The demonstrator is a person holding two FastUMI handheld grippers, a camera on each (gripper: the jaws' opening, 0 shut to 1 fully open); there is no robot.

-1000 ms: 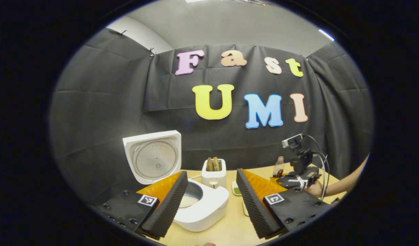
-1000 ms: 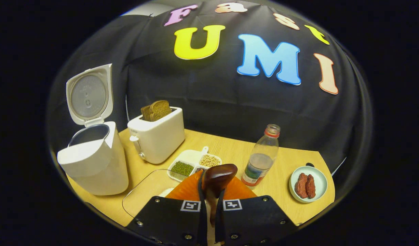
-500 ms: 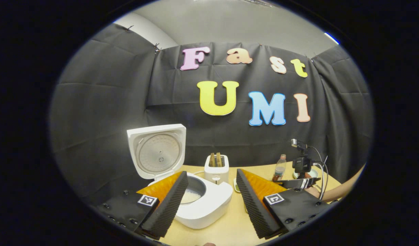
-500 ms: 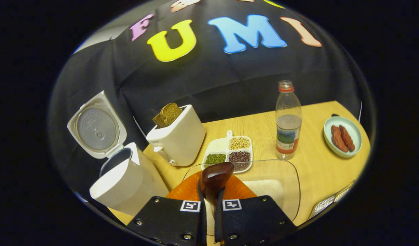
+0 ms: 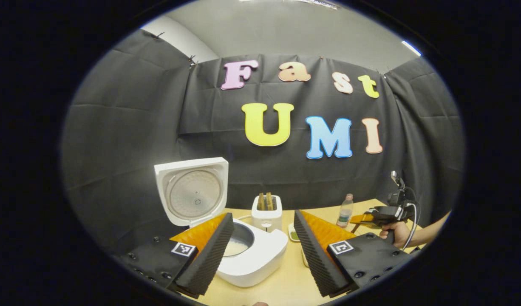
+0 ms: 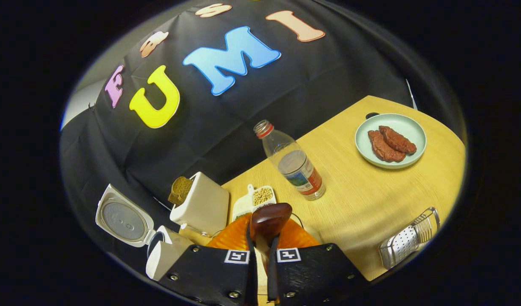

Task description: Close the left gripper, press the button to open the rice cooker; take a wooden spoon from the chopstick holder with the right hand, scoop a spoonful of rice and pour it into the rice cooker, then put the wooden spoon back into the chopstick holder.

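Glossy dark wooden spoon (image 6: pixel 269 221), perforated metal chopstick holder (image 6: pixel 407 243), matt wooden table (image 6: pixel 371 195).

Left gripper (image 5: pixel 264 250): fingers spread wide, seen at the bottom of the left gripper view, one ribbed pad (image 5: pixel 209 255) lower left, the other lower right, nothing held between them.

Right gripper (image 6: pixel 262 250): fingers drawn nearly together at bottom centre of the right gripper view, clamped on the wooden spoon (image 6: pixel 267 223). Its view is rolled strongly.

At right edge of the left gripper view, the right gripper is seen farther off, gripped by a hand (image 5: pixel 394 233), bare forearm running off to the frame's right.
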